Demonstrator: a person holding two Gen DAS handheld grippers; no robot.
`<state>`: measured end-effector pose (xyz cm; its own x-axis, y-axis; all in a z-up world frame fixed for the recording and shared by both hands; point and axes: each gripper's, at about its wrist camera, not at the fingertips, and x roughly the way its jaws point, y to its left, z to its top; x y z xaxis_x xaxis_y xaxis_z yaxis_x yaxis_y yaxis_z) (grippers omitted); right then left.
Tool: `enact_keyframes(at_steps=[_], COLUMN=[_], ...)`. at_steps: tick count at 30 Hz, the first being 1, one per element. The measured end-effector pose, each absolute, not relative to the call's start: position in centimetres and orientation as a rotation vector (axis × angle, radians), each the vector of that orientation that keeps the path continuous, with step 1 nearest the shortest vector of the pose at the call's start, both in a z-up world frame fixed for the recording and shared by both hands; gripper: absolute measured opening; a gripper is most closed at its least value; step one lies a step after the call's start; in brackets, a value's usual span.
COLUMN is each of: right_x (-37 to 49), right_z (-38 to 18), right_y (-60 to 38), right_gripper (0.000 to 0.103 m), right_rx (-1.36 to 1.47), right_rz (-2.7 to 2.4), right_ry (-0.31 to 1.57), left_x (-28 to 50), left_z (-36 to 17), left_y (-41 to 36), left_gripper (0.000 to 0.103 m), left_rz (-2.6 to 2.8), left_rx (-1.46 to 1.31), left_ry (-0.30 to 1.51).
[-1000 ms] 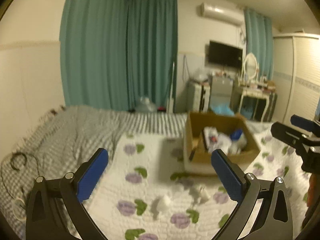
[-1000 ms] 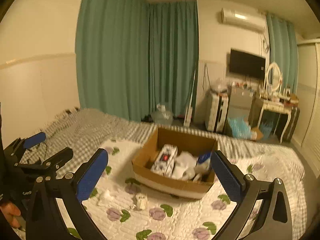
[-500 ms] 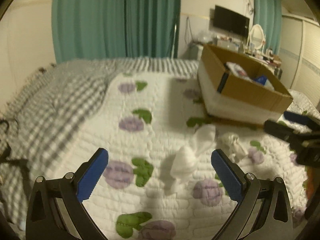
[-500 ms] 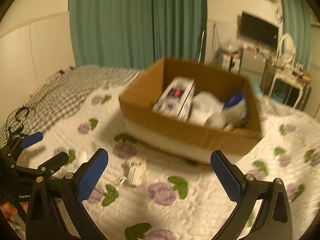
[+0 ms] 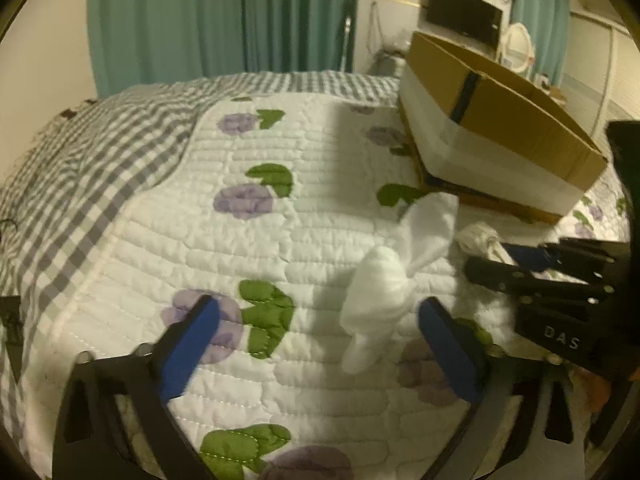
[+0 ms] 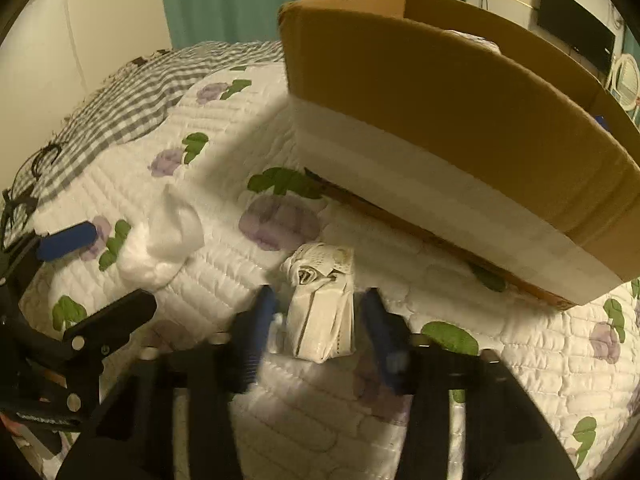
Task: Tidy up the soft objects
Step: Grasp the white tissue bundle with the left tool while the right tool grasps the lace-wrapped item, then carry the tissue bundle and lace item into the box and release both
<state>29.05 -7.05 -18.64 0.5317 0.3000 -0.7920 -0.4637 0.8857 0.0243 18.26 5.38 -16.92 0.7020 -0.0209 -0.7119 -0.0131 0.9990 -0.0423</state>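
A white bundled sock lies on the flowered quilt; it also shows in the right wrist view. My left gripper is open, low over the quilt, its right finger beside the sock. A folded white cloth with dark print lies in front of the cardboard box. My right gripper straddles this cloth, its blue fingers close on either side with small gaps. The cloth shows in the left wrist view just past the right gripper.
The cardboard box stands on the quilt at the right, with items inside. A grey checked blanket covers the bed's left side. Dark cables lie at the left edge. Teal curtains hang behind.
Both grippers dropped down and forward to the quilt. The right gripper's fingers narrowed around the folded cloth. The left gripper came up beside the white sock.
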Motion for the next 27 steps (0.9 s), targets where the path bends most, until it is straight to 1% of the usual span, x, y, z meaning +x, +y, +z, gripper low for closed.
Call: enact_keyframes(at_steps=[2, 4, 5, 7, 9, 10, 11, 12, 13, 21, 27], right_x=[28.9, 28.8, 28.8, 28.7, 28.5, 28.5, 28.4, 28.3, 28.1, 26.4, 24.6], right_z=[-18.5, -18.4, -18.3, -18.2, -17.9, -17.7, -17.5, -17.4, -17.2, -16.2, -13.2], right_y=[-7.0, -7.1, -7.3, -7.4, -7.6, -7.7, -7.9, -8.0, -8.1, -9.0, -10.0], right_gripper=[0.027, 0.027, 0.027, 0.027, 0.027, 0.027, 0.027, 0.027, 0.027, 0.027, 0.027], right_rx=[-0.203, -0.194, -0.188, -0.182, -0.181, -0.178, -0.175, -0.174, -0.174, -0.165, -0.184], right_rz=[0.460, 0.461, 0.460, 0.461, 0.467, 0.473, 0.479, 0.483, 0.487, 0.486, 0.464], right_ry=[0.895, 0.892, 0.894, 0.895, 0.896, 0.895, 0.893, 0.890, 0.888, 0.879, 0.827], left_x=[18.2, 18.4, 18.4, 18.3, 18.5, 18.6, 18.7, 18.7, 18.6, 18.5, 17.6], left_z=[-16.9, -17.1, -17.1, -17.1, -17.1, -17.1, -17.2, -17.3, -17.4, -16.9, -14.8], left_y=[5.5, 5.7, 5.7, 5.5, 5.0, 4.8, 4.5, 4.2, 4.0, 3.3, 1.8], left_gripper=[0.091, 0.083, 0.077, 0.073, 0.050, 0.048, 0.042, 0.030, 0.026, 0.024, 0.024], left_rz=[0.021, 0.012, 0.007, -0.008, -0.032, -0.047, -0.069, -0.098, -0.109, -0.169, -0.179], left_rx=[-0.051, -0.067, -0.076, -0.074, -0.057, -0.049, -0.047, -0.045, -0.039, -0.042, 0.009], left_ry=[0.785, 0.797, 0.798, 0.796, 0.800, 0.803, 0.807, 0.819, 0.825, 0.822, 0.793])
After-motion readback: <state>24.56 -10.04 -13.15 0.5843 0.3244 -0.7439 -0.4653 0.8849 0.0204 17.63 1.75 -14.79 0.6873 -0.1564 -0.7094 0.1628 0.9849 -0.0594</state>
